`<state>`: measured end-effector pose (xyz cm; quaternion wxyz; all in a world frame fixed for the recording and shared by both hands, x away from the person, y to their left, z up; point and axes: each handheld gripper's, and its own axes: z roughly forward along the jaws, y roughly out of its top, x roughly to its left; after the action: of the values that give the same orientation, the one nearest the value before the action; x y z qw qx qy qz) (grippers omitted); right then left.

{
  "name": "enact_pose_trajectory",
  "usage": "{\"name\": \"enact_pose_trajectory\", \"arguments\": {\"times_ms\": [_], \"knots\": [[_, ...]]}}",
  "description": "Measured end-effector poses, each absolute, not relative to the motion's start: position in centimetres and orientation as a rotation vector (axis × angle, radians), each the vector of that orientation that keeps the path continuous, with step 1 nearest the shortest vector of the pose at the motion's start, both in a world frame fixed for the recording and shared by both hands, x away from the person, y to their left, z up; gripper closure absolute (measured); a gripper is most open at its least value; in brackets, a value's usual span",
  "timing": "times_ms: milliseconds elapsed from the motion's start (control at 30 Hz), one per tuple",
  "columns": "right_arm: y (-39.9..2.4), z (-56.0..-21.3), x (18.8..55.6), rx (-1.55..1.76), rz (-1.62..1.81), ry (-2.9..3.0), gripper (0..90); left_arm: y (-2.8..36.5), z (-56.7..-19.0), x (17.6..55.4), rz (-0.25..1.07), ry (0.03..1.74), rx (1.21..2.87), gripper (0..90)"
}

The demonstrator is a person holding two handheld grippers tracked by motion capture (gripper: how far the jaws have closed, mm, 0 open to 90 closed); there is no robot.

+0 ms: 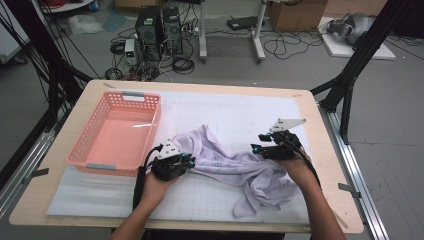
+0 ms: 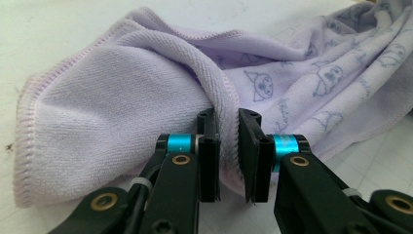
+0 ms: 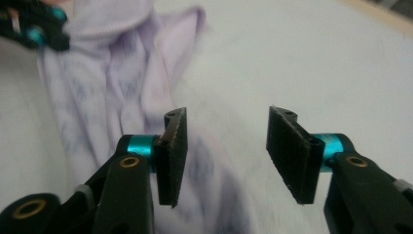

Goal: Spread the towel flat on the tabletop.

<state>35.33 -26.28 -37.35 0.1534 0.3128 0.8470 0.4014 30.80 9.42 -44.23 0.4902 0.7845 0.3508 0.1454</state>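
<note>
Left gripper (image 2: 228, 146) clamped on towel (image 2: 122, 117) fold, pads pinching hem. Right gripper (image 3: 226, 151) jaws apart, nothing between, above towel's 3 o'clock end. Towel crumpled on table (image 1: 240, 112) mat, centre to 5 o'clock. Basket (image 1: 116, 132) at 9 o'clock, just beside left gripper.
</note>
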Motion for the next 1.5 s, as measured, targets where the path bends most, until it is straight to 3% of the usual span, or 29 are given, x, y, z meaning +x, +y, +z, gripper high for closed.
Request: {"name": "enact_pose_trajectory", "arguments": {"times_ms": [133, 367, 433, 500, 633, 1100, 1500], "knots": [[-22.8, -37.8, 37.4, 0.832, 1.186, 2.473, 45.6, 9.6, -44.3, 30.7, 0.353, 0.857, 1.897, 78.7], [-16.7, -41.6, 39.8, 0.796, 1.101, 2.698, 48.0, 10.1, -44.4, 30.7, 0.352, 0.867, 1.892, 78.7], [-15.7, -42.6, 40.2, 0.793, 1.055, 2.730, 57.4, 10.1, -44.4, 30.7, 0.350, 0.867, 1.895, 78.7], [-15.4, -43.1, 40.4, 0.788, 1.005, 2.742, 76.4, 10.1, -44.4, 30.6, 0.350, 0.868, 1.894, 78.7], [-16.7, -42.9, 41.0, 0.872, 0.970, 2.688, 83.4, 10.1, -44.5, 30.6, 0.353, 0.866, 1.900, 78.7], [-24.7, -42.2, 40.4, 1.052, 0.840, 2.527, 84.1, 9.3, -44.9, 30.5, 0.330, 0.840, 1.932, 80.0], [-32.1, -41.7, 36.5, 1.238, 0.724, 2.467, 84.2, 8.6, -45.0, 30.4, 0.306, 0.826, 1.970, 79.4]]}}
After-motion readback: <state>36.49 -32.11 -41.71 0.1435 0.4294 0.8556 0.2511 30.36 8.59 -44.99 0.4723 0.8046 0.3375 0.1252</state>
